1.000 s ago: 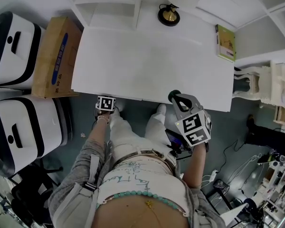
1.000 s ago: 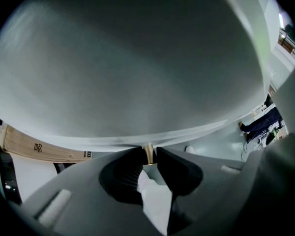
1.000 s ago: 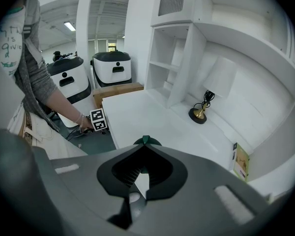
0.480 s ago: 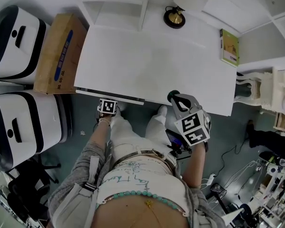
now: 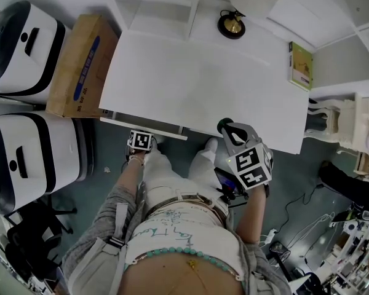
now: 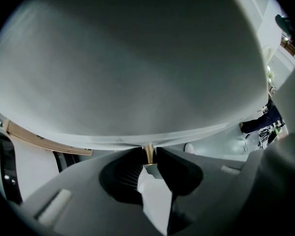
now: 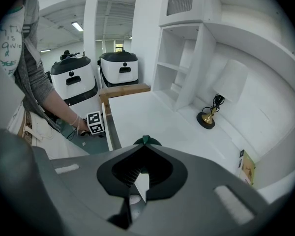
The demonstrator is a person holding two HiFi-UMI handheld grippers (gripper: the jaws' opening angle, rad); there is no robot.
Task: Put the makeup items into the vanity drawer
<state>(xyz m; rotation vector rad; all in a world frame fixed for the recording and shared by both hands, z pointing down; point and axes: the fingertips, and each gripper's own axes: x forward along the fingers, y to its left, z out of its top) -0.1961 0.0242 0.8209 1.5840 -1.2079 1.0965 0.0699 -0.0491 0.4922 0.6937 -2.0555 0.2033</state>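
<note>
The white vanity table (image 5: 203, 85) fills the middle of the head view. Its drawer (image 5: 144, 125) at the front left stands a little way out. My left gripper (image 5: 141, 134) is below the table's front edge, shut on the drawer's gold knob (image 6: 148, 153), which shows between the jaws in the left gripper view. My right gripper (image 5: 229, 128) hovers at the table's front edge, right of the drawer, shut on a dark green makeup item (image 5: 224, 125); only the item's tip (image 7: 145, 140) shows beyond the jaws. The inside of the drawer is hidden.
A small black and gold lamp (image 5: 232, 24) and a green book (image 5: 300, 65) sit at the back and right of the tabletop. White shelves (image 5: 154, 5) rise behind. A cardboard box (image 5: 80, 66) and two white machines (image 5: 24, 42) stand left; ornate white furniture (image 5: 350, 128) stands right.
The drawer front has slid out from under the tabletop toward the person, with the left gripper on its knob. The right gripper has stayed in place with the green item.
</note>
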